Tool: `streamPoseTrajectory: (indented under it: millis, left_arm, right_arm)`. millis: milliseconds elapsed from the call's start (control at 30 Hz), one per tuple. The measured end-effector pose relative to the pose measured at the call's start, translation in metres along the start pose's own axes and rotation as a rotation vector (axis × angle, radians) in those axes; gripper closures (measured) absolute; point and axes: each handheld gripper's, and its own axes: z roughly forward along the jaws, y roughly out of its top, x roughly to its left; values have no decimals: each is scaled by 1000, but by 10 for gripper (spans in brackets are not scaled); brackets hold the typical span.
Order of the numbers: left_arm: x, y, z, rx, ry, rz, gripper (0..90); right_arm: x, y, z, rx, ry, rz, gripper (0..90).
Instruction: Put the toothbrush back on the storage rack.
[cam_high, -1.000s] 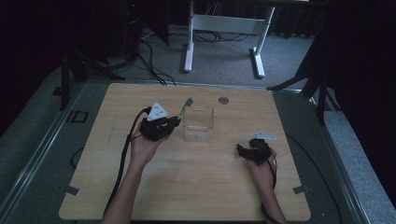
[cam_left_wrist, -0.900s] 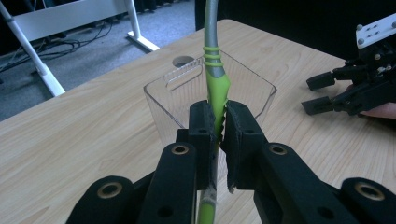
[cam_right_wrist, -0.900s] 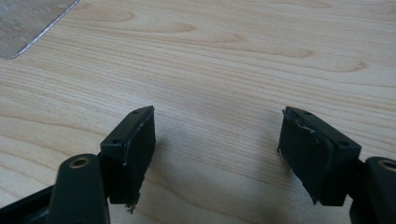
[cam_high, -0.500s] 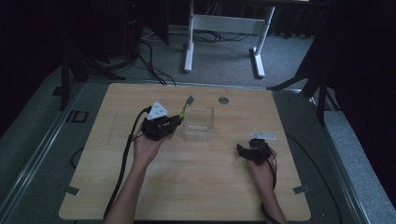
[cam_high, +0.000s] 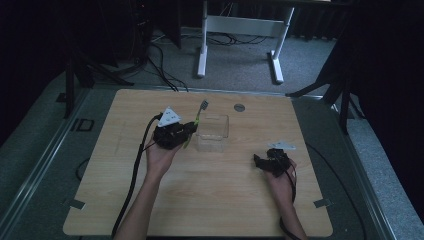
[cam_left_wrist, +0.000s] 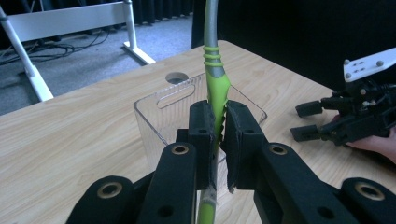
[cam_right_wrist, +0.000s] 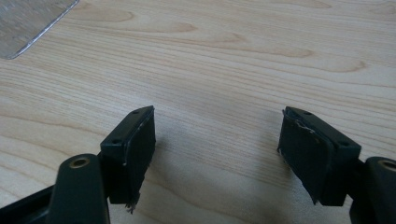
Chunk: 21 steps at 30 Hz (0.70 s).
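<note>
Right gripper (cam_high: 259, 162) rests near-right on the wooden table (cam_high: 215, 200), jaws wide apart over bare wood, nothing between them. Left gripper (cam_left_wrist: 218, 123), left of centre, is clamped on the green handle of a toothbrush (cam_left_wrist: 215, 88); its grey neck angles up and away, head toward the far edge. Clear plastic bin (cam_high: 213, 131) sits touching-close just right of the left gripper, contents not discernible. Round grommet hole (cam_high: 239, 107) lies beyond the bin.

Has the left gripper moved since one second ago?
No. The left gripper holds the toothbrush beside the clear box, as before.
</note>
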Motion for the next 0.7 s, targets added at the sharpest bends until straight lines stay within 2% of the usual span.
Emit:
streamPoseTrajectory:
  millis: [267, 467, 700]
  left_arm:
    - [0, 1, 1, -28, -12, -27, 817]
    - [-3, 2, 4, -40, -25, -26, 816]
    - [-4, 3, 7, -61, -34, -44, 817]
  right_arm:
    - [0, 0, 0, 0, 0, 0, 272]
    - [0, 0, 0, 0, 0, 0, 272]
    - [0, 0, 0, 0, 0, -1, 272]
